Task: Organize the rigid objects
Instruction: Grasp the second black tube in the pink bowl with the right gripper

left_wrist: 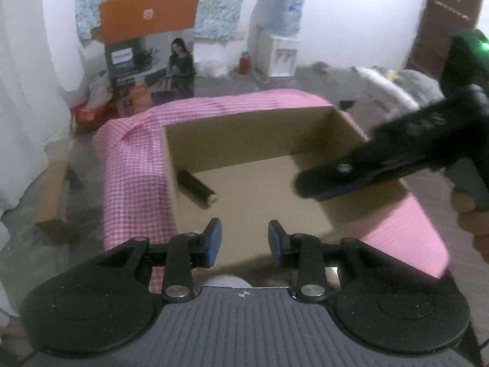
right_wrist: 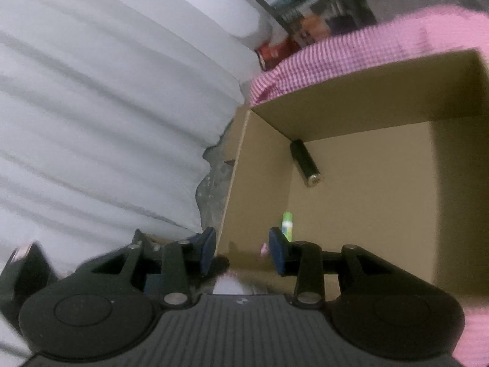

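An open cardboard box (left_wrist: 250,131) sits on a pink checked cloth (left_wrist: 137,165). A black cylinder (left_wrist: 197,188) with a metal end lies on the box floor by its left wall; it also shows in the right wrist view (right_wrist: 305,162). A small green object (right_wrist: 287,224) lies in the box near its front wall. My left gripper (left_wrist: 244,243) is open and empty above the box's near edge. My right gripper (right_wrist: 242,250) is open and empty over the box's left wall; in the left wrist view it (left_wrist: 308,188) reaches over the box from the right.
White fabric (right_wrist: 107,107) hangs left of the box. A printed carton (left_wrist: 149,70), a water dispenser (left_wrist: 281,42) and a brown door (left_wrist: 443,21) stand behind. A flat cardboard piece (left_wrist: 52,195) lies on the grey floor at left.
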Demonstrator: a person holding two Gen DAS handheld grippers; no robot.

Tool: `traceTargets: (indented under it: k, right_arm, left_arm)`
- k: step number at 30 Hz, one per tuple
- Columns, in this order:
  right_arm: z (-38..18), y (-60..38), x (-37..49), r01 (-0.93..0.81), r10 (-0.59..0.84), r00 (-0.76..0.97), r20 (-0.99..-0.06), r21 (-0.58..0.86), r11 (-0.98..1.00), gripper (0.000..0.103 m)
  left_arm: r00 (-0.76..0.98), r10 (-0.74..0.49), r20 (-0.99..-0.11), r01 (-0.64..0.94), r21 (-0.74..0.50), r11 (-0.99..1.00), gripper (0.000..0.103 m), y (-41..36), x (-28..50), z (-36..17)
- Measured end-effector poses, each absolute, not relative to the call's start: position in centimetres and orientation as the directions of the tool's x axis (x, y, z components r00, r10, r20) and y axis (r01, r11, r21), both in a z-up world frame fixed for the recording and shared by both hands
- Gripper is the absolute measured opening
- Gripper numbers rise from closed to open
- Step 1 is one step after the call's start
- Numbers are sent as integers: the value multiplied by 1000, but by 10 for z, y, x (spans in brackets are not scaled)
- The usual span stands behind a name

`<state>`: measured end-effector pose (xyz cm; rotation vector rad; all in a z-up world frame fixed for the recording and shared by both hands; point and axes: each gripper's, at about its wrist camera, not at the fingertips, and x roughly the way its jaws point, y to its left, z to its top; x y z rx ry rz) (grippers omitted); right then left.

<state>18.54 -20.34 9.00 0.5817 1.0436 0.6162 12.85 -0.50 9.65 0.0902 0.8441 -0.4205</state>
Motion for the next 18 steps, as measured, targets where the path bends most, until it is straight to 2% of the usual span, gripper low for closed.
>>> traceTargets:
  k: [5, 9, 18]
  right_arm:
    - [97, -238, 116, -221, 684, 408, -605, 662, 717, 41]
    - [78, -258, 78, -191, 658, 390, -644, 642, 742, 41]
    - [4, -251, 91, -81, 661, 243, -710, 664, 744, 41]
  left_arm:
    - [526, -413, -743, 471, -150, 869, 34, -23, 86, 86]
    - [441, -463, -769, 516, -204, 832, 34, -45, 65, 57]
    - [265, -488, -832, 510, -309, 803, 32, -80, 70, -7]
